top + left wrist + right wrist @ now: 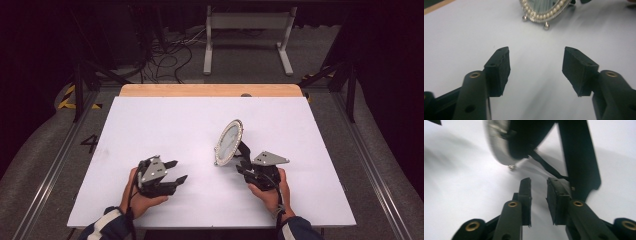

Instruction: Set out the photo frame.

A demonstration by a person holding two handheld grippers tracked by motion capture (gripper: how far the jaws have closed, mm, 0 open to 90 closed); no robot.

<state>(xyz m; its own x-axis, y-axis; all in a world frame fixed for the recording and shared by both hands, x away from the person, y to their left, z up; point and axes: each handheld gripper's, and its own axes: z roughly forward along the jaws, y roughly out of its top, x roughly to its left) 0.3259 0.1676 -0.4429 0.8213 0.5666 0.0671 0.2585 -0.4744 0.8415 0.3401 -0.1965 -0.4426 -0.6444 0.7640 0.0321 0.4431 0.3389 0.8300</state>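
Standing spread with nothing between them, the left gripper [175, 172] jaws face a pearl-rimmed mirror [229, 142] at their two o'clock. Right gripper [245, 162] jaws gape narrowly just behind the mirror's black stand [579, 155], pinching nothing. Blur smears the mirror's back in the right gripper view; the left gripper view crops its top off above the white counter [150, 120].

**Open desk, one standing obstacle**

The white desk [150, 125] lies bare across its left half and far side, so a hand could pass freely there. The oval mirror [229, 142] stands tilted right of centre, its black back stand [245, 150] reaching toward the right gripper [246, 167] just behind it. The left gripper [175, 172] sits well apart from the mirror, bare surface between them.
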